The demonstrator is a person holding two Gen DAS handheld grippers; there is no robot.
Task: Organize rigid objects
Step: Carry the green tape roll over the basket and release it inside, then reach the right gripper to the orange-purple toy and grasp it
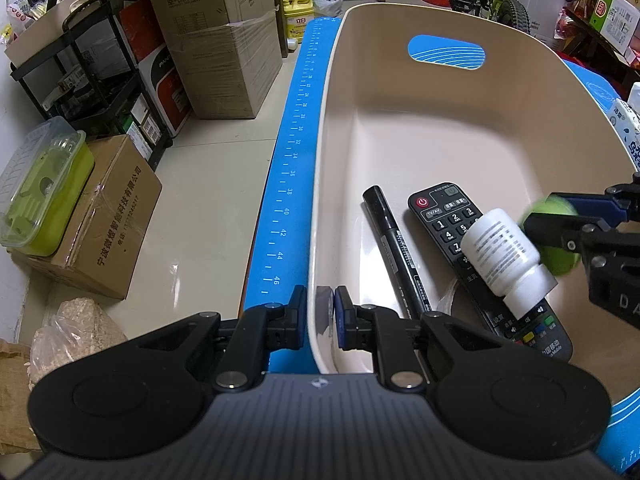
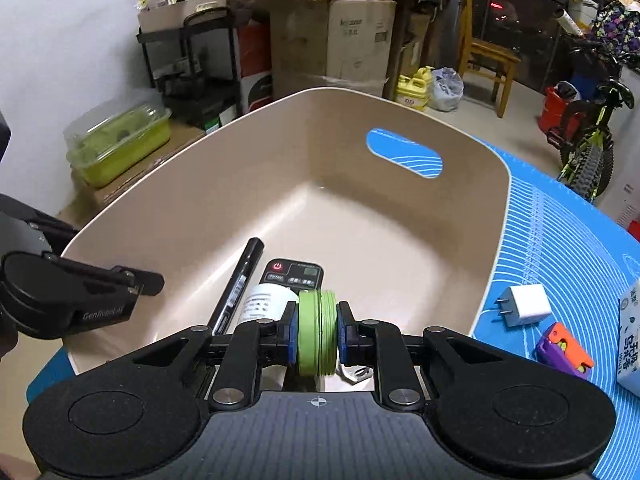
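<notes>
A beige plastic bin [image 1: 332,80] stands on the blue mat. In it lie a black marker [image 1: 394,248], a black remote [image 1: 444,220] and a white bottle [image 1: 504,256] resting across the remote. My left gripper [image 1: 319,300] is shut on the bin's near left rim, one pad on each side of the wall. My right gripper [image 2: 317,312] hangs over the bin's near end with a green ridged roll [image 2: 316,332] between its pads. The left pad touches the roll, and the right pad stands a sliver off it. The roll looks blurred in the left wrist view [image 1: 560,264].
On the blue mat [image 2: 560,240] right of the bin lie a white charger [image 2: 526,304], a purple and orange toy [image 2: 564,344] and a tissue pack [image 2: 630,340]. Cardboard boxes [image 1: 224,52], a black rack and a green lidded box [image 1: 44,184] stand on the floor to the left.
</notes>
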